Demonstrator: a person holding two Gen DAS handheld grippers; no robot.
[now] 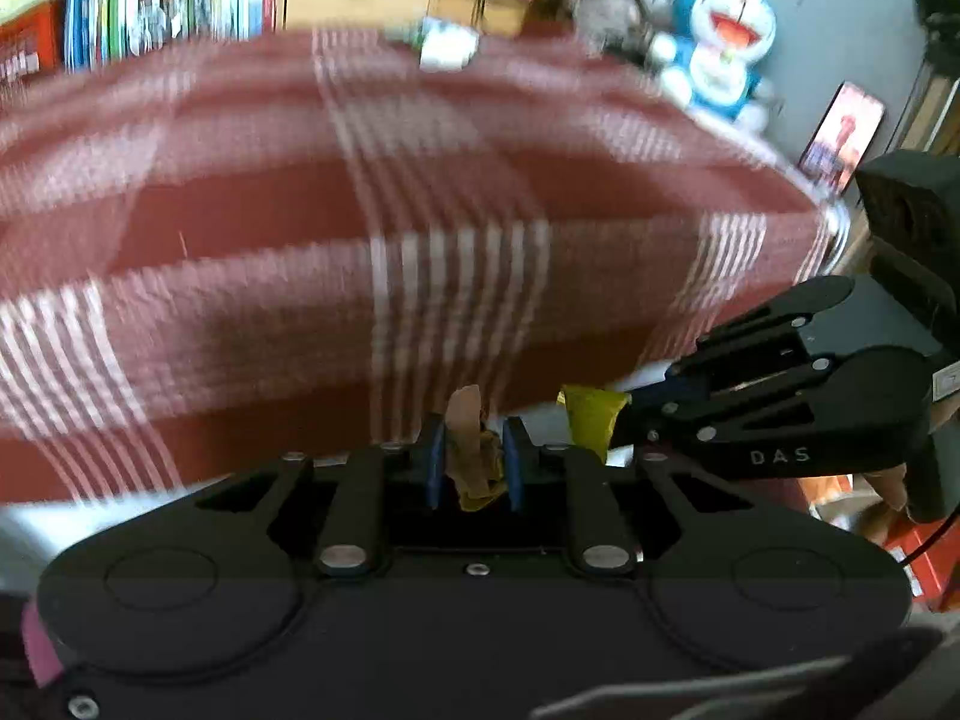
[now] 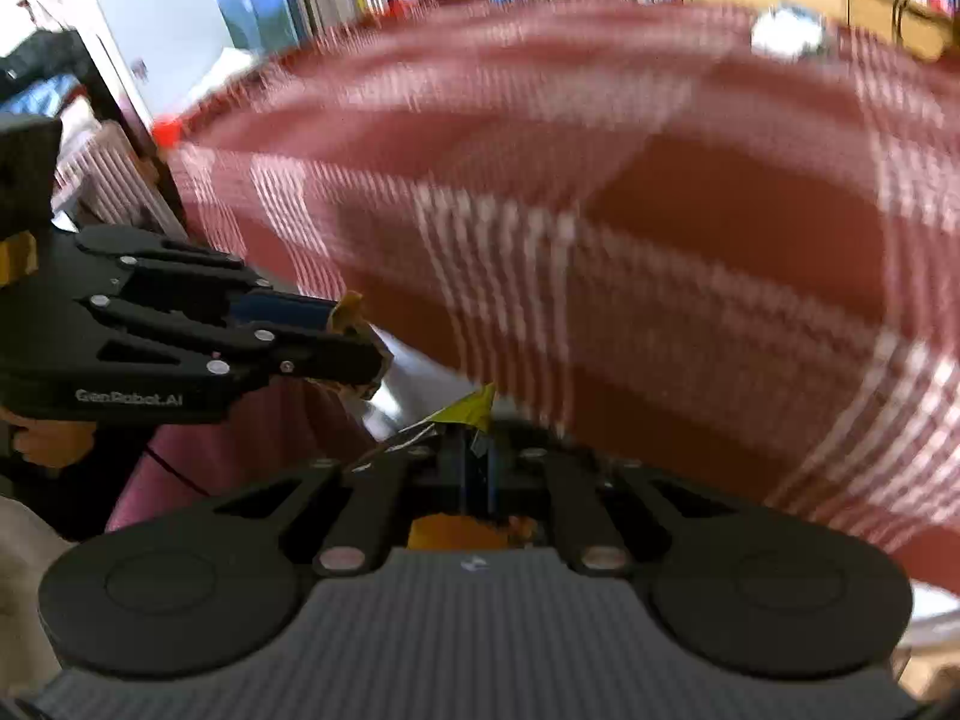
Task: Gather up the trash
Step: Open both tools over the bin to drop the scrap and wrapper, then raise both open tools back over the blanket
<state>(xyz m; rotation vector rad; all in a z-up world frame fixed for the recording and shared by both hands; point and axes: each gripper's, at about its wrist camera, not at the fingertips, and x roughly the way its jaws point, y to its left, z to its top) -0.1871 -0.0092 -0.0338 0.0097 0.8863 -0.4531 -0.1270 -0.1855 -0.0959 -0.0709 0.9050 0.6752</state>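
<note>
Left wrist view: left gripper (image 1: 474, 462) pinches a brown wrapper (image 1: 471, 450), right gripper (image 1: 624, 414) a yellow wrapper (image 1: 591, 417); white scrap (image 1: 449, 47) remains on the tablecloth (image 1: 240, 210).

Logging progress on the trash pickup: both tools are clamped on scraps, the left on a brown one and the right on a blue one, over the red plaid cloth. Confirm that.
Not quite. The right tool is shut on a yellow wrapper, not a blue one; the right wrist view shows it. The rest stands: the left tool is clamped on a brown scrap, over the red plaid cloth.
</note>
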